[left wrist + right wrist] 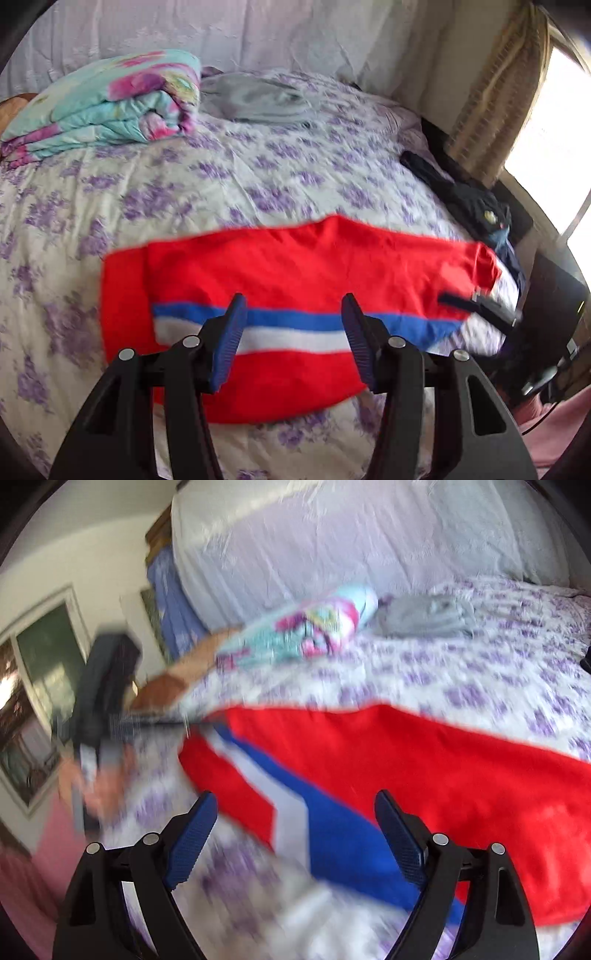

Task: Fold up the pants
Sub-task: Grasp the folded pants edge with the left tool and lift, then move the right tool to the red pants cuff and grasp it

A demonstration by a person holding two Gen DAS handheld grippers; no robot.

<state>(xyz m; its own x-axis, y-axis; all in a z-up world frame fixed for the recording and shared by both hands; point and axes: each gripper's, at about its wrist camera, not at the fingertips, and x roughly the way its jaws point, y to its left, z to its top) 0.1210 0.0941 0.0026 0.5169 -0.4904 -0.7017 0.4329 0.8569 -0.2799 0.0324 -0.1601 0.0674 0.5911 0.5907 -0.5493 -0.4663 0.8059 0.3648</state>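
**Red, blue and white on a lilac-flowered bed**

From my seat I see pants (295, 266) in bright red with a blue stripe and a white stripe side by side. The bedspread (207, 177) under them is white, scattered with purple flower clusters. A folded blanket (110, 99) shows turquoise with pink and yellow blooms. A pale grey garment (258, 98) lies beside it, and dark navy clothes (472, 206) sit by a beige curtain (495, 96). My left gripper (294, 306) and right gripper (295, 801) are black with blue ribbed pads.

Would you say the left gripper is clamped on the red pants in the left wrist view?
No: the left gripper stands open above the red pants, its blue pads apart with no cloth pinched between them.
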